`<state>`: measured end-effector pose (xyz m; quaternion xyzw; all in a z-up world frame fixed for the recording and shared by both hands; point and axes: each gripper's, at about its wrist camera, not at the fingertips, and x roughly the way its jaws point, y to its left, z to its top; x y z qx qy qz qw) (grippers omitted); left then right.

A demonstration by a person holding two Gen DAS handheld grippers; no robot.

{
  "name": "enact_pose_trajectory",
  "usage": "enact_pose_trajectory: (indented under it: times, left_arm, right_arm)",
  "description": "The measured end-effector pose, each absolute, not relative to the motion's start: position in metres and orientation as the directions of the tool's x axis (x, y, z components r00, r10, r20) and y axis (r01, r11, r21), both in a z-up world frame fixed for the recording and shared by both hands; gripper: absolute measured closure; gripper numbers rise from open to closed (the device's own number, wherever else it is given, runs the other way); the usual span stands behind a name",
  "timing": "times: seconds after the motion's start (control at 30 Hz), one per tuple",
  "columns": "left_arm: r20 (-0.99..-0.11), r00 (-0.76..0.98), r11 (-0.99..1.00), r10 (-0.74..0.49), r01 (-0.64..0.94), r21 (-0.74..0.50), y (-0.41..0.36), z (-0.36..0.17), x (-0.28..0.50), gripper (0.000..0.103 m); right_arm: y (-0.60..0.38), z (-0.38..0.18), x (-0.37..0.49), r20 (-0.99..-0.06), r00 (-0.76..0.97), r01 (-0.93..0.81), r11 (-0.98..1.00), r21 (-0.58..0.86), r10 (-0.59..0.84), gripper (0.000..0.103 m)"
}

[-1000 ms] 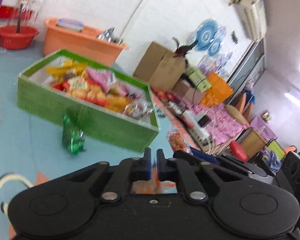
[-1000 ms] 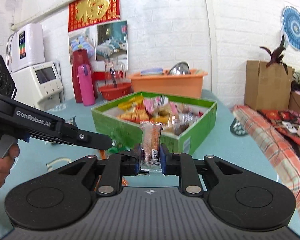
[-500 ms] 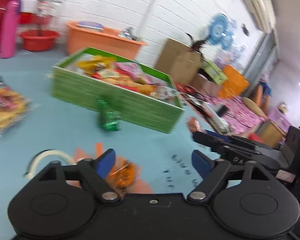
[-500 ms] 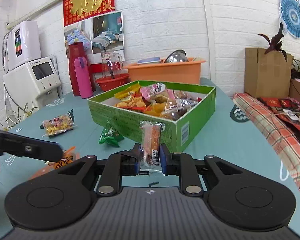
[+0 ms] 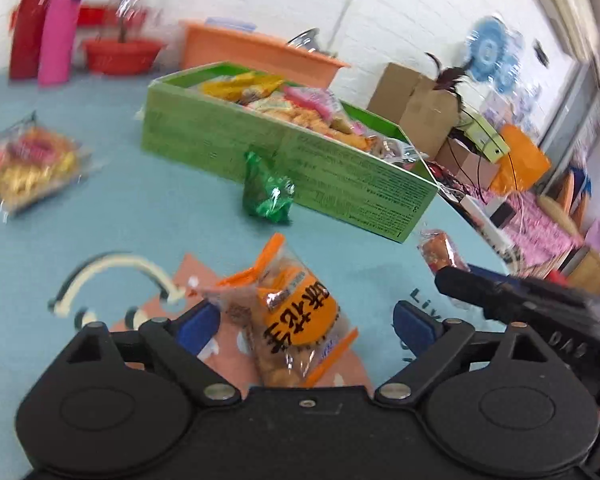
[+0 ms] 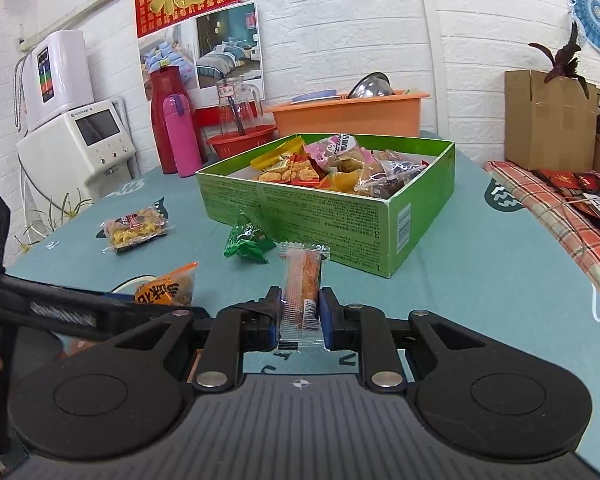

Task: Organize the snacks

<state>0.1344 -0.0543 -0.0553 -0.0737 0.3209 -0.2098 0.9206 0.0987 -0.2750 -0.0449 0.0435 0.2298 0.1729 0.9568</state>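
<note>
A green box (image 5: 284,152) (image 6: 324,216) full of snack packs stands on the blue table. My left gripper (image 5: 304,324) is open wide, low over an orange snack bag (image 5: 292,320) (image 6: 166,290) that lies between its fingers without touching the pads. My right gripper (image 6: 300,314) is shut on a long clear-wrapped orange snack bar (image 6: 302,284), held upright in front of the box; the bar (image 5: 440,250) also shows in the left wrist view. A green snack pack (image 5: 268,194) (image 6: 246,242) lies against the box's front wall. A yellow snack bag (image 5: 24,168) (image 6: 136,230) lies to the left.
An orange tub (image 6: 348,114), a red basin (image 6: 242,142), a pink flask (image 6: 180,136) and a red flask (image 6: 162,116) stand at the table's far side. A white appliance (image 6: 76,140) is at the left. A cardboard box (image 6: 548,120) and a checked cloth (image 6: 556,208) are to the right.
My left gripper went from shut to wide open and dropped toward the table, bringing the orange snack bag between its fingers. The right gripper sank slightly, still holding the bar.
</note>
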Motion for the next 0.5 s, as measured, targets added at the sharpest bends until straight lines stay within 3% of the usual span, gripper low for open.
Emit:
enact_pose_trajectory:
  times: [0.07,0.13,0.17,0.33,0.5]
  left_arm:
    - [-0.556,0.732,0.917,-0.395,0.351,-0.189,-0.058,-0.058,0.132,0.004]
    - [-0.562,0.715,0.909,-0.415,0.355,-0.220,-0.052,-0.057,0.133,0.030]
    - [-0.568,0.700,0.901,-0.433,0.349,-0.257,-0.048,-0.057,0.136,0.026]
    - [-0.561,0.657,0.861,-0.504,0.328,-0.390,-0.033,-0.053,0.137,0.029]
    - [-0.472,0.683,0.820,-0.558,0.366,-0.439,-0.023,-0.017,0.138,0.029]
  right_arm:
    - [-0.276,-0.046,0.099,-0.428,0.833,-0.311,0.936,0.164,0.351,0.069]
    - [-0.275,-0.048,0.101,-0.432,0.829,-0.313,0.935,0.165,0.354,0.069]
    - [-0.274,-0.049,0.102,-0.434,0.827,-0.316,0.934,0.167,0.358,0.069]
    - [-0.270,-0.050,0.102,-0.433,0.818,-0.336,0.926,0.173,0.378,0.069]
    - [-0.267,-0.036,0.107,-0.396,0.832,-0.358,0.921,0.152,0.389,0.069]
